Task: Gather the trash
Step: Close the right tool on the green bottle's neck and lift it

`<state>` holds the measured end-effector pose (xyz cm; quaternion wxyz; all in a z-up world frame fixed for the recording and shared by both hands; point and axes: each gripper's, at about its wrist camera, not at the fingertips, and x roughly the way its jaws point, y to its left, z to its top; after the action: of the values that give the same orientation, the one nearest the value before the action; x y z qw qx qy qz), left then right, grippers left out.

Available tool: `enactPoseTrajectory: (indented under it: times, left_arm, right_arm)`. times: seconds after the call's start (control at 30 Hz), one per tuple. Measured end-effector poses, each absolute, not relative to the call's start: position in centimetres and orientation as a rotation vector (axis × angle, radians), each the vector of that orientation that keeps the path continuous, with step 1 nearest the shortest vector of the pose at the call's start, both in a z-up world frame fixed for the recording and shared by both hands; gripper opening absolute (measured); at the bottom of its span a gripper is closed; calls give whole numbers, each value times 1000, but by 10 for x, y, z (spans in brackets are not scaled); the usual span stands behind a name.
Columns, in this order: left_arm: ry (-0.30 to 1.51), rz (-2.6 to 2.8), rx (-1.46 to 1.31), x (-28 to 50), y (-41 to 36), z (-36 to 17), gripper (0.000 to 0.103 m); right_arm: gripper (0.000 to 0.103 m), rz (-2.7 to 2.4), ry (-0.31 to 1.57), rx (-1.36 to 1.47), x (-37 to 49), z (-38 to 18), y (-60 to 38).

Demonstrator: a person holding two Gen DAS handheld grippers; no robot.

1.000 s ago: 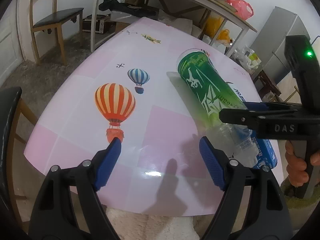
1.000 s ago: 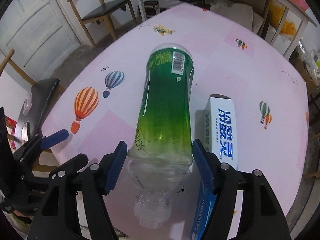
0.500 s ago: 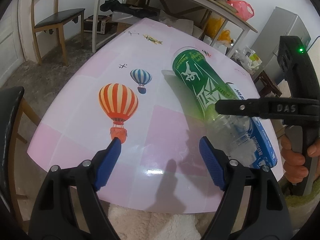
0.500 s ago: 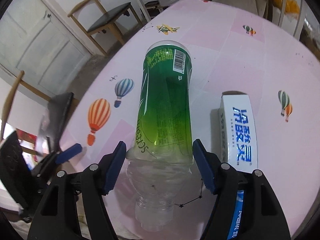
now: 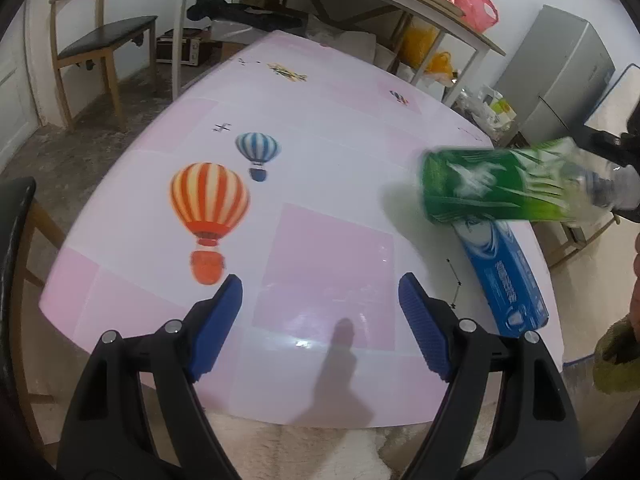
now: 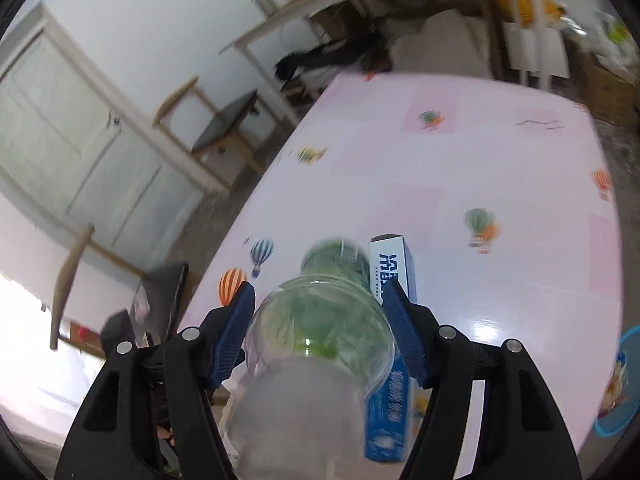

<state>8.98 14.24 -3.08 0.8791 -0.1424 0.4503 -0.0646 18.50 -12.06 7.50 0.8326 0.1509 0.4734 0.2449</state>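
The green-labelled plastic bottle [image 6: 320,332] sits squarely between the right gripper [image 6: 320,332]'s blue pads [image 6: 234,334], which pinch its clear shoulder from both sides; its neck points back toward the camera and its green base points away, off the table top. From the left wrist view the same bottle [image 5: 500,184] shows blurred, lying roughly level in the air at the far right edge of the frame, with its shadow cast on the table beneath its base end. Just beyond the right pad, and partly hidden behind it, lies a long blue and white box [image 6: 390,280] flat on the pink table [image 6: 500,168] (its lettering is too blurred to read here); in the left view the box [image 5: 500,272] lies below the bottle, near the table's right edge. The left gripper [image 5: 320,320] hangs over the near edge of the table with its jaws spread wide and nothing between them, only bare tabletop and an orange striped balloon print [image 5: 208,208] ahead of its left pad. A wooden chair [image 5: 96,36] stands well beyond the table, by the wall.
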Motion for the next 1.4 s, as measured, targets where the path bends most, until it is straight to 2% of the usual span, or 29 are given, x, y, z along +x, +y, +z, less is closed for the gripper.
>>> enactPoseTrajectory:
  times: [0.4,0.87,1.0,1.2,1.27,1.4]
  left_arm:
    - [963,-209,-274,94,109,-34,76]
    - [968,-223,-263,88,96,-34,76]
    - [967,-216,-271,87,100,-35,76]
    - [969,-206,-287,88,107,-37,76]
    - [966,-205,-288,88,108,-36,76]
    - [969,-202,-295,88,110,-36,76]
  right_arm:
    - [63,432,1098,327,162,31,-150]
    - [62,470,1252,147,180,1,-96]
    - [69,491,1288,140,183,-9,-84]
    - [70,555,1350,175,190,-27,-65]
    - [70,551,1333,140,189,-27,-58]
    - [63,569,1324,185,189,-26,-57]
